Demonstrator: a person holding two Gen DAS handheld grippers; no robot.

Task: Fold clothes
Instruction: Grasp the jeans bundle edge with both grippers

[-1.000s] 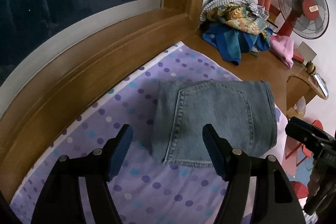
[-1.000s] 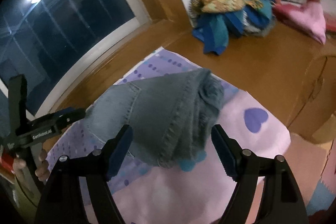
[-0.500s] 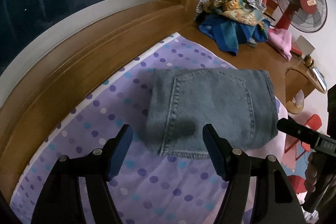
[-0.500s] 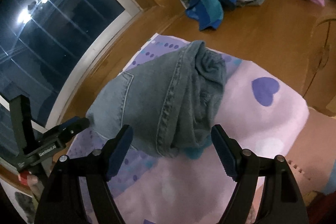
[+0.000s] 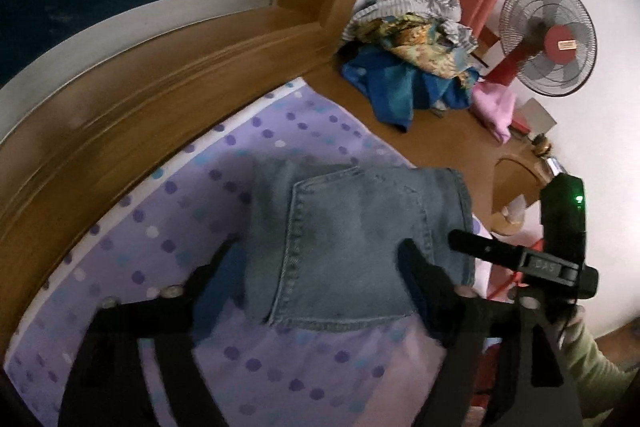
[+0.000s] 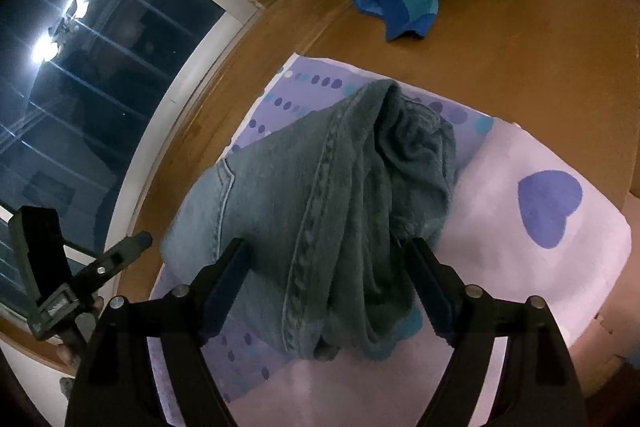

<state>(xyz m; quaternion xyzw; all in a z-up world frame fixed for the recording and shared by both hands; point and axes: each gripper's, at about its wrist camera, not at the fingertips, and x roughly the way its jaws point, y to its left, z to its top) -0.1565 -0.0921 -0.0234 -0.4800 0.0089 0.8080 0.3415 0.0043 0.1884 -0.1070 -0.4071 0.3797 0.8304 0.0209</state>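
Jeans point(image 5: 360, 243), folded, lie on the dotted sheet point(image 5: 168, 235); my left tool point(image 5: 316, 291) has just been opening around them, my right tool point(image 6: 328, 287) stands apart; clothes pile point(image 5: 412, 67) at 1 o'clock.

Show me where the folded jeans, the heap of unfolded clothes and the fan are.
folded jeans point(image 5: 360, 239): left wrist view, on the back pocket.
heap of unfolded clothes point(image 5: 412, 47): left wrist view, on the patterned yellow cloth near the top.
fan point(image 5: 560, 45): left wrist view, on its red hub.
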